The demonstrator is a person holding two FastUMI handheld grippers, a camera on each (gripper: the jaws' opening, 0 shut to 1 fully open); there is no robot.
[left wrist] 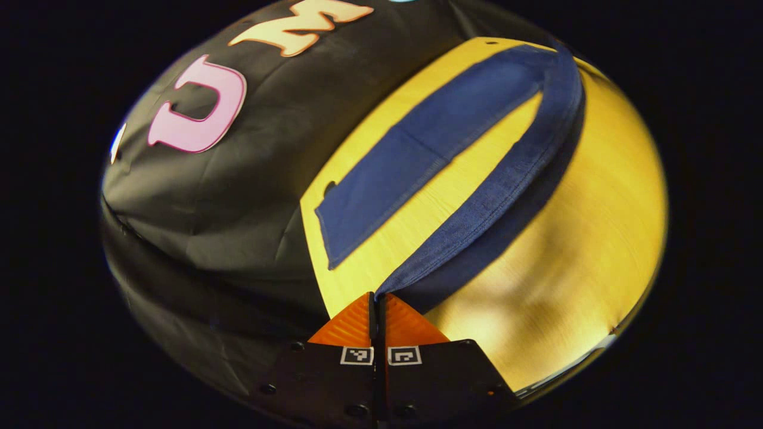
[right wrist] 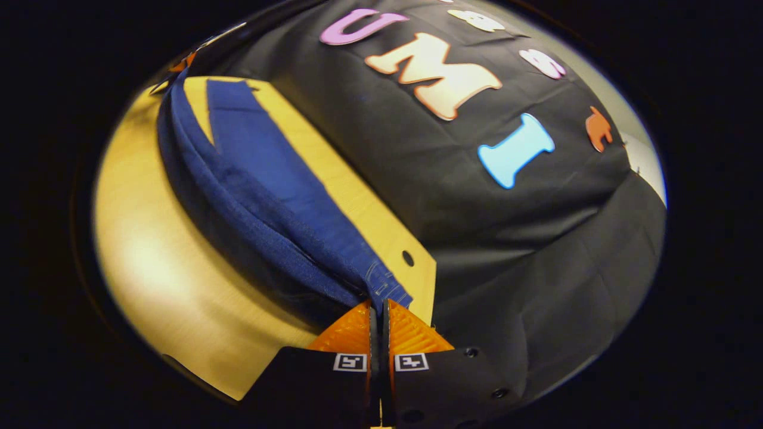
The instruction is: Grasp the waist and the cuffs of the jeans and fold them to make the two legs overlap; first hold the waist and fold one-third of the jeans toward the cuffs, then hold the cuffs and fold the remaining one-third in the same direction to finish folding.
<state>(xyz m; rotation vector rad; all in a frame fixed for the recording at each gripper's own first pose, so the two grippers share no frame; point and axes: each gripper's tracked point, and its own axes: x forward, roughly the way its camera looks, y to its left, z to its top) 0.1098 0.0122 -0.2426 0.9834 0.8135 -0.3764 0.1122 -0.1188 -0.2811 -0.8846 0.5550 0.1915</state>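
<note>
The dark blue jeans (left wrist: 417, 155) lie lengthwise on the yellow table (left wrist: 596, 238). One leg rests flat near the table's back edge. The other leg (left wrist: 512, 173) is raised off the surface in a long arc and casts a shadow below it. My left gripper (left wrist: 377, 296) is shut on that leg's cuff end, the orange fingers pressed together on the denim. In the right gripper view my right gripper (right wrist: 378, 304) is shut on the waist (right wrist: 384, 289), where stitching and a belt loop show. From there the lifted edge of the jeans (right wrist: 238, 196) runs off to the far left.
The booth's black cloth wall (right wrist: 477, 238) hangs right behind the table's back edge. A small hole (right wrist: 408, 258) sits in the table's corner near the waist. Bare yellow table (right wrist: 149, 256) spreads on the near side of the jeans.
</note>
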